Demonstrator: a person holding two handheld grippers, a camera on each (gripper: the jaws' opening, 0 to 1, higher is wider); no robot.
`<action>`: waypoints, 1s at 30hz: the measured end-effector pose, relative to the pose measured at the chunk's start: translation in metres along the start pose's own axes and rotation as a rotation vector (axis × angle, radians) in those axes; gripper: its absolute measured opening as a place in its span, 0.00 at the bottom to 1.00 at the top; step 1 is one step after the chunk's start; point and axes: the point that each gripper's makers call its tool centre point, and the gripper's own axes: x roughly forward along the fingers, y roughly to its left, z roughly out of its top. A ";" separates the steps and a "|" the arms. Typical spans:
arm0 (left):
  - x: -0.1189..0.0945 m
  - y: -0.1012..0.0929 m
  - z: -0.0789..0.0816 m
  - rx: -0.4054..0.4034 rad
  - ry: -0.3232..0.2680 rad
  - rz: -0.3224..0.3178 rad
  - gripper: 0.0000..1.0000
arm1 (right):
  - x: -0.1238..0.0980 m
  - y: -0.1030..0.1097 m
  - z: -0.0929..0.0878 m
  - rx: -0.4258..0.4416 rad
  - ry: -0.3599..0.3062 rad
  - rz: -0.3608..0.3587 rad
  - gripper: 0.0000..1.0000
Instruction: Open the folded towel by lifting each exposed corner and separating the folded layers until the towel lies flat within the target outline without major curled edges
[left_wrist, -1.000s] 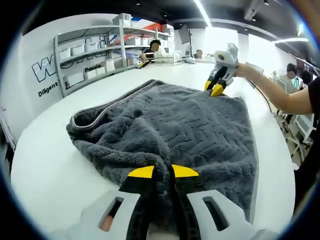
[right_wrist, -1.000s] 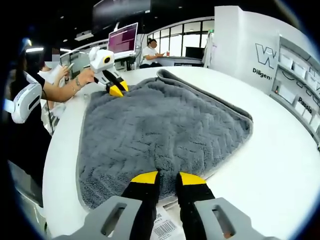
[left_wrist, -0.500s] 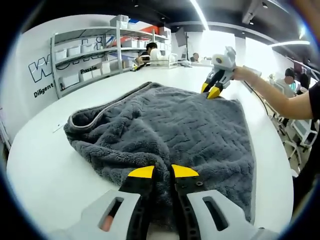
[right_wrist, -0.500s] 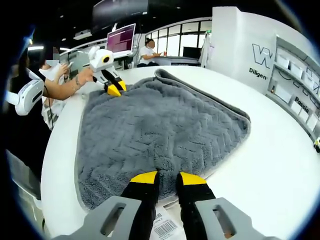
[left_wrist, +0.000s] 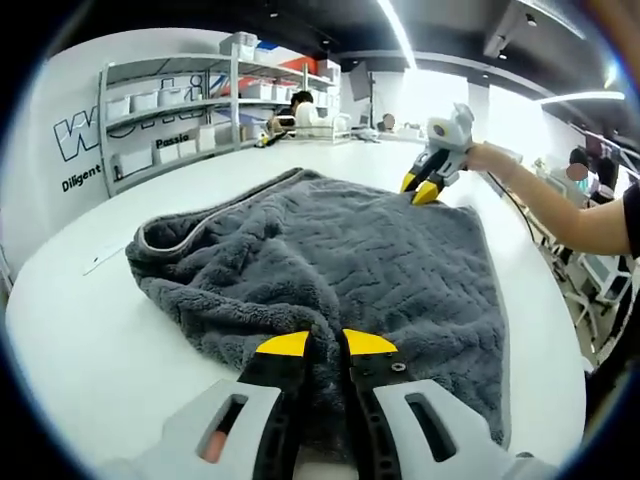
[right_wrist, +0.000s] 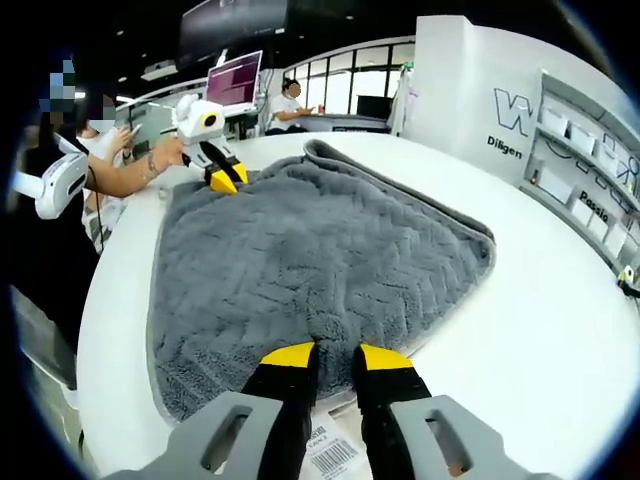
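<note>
A dark grey plush towel (left_wrist: 370, 250) lies spread on the white table (left_wrist: 70, 310), with a folded, bunched layer along its left side. In the left gripper view my left gripper (left_wrist: 326, 345) is shut on the towel's near corner, pile showing between the yellow tips. My right gripper (left_wrist: 425, 186) pinches the opposite far corner. In the right gripper view the towel (right_wrist: 300, 250) stretches away from my right gripper (right_wrist: 337, 357), shut on its near corner. Across the towel, the left gripper (right_wrist: 224, 180) holds the far corner.
Metal shelves with white bins (left_wrist: 170, 110) stand along the wall behind the table. A barcode label (right_wrist: 325, 447) lies under the right jaws. A person's forearm (left_wrist: 560, 205) reaches in from the right. A monitor (right_wrist: 232, 80) and seated people are at the far desks.
Both grippers keep their hold on opposite corners. Both views have shifted slightly and the towel looks a little more stretched between them.
</note>
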 end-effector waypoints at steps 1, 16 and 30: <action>0.002 -0.001 0.001 -0.003 -0.002 -0.001 0.11 | -0.001 -0.001 -0.001 -0.001 -0.002 0.000 0.12; 0.020 -0.021 0.012 -0.014 -0.026 -0.018 0.11 | -0.022 -0.021 -0.019 0.043 0.009 -0.017 0.13; 0.041 -0.040 0.024 -0.035 -0.061 -0.036 0.11 | -0.042 -0.038 -0.037 0.052 0.061 -0.096 0.13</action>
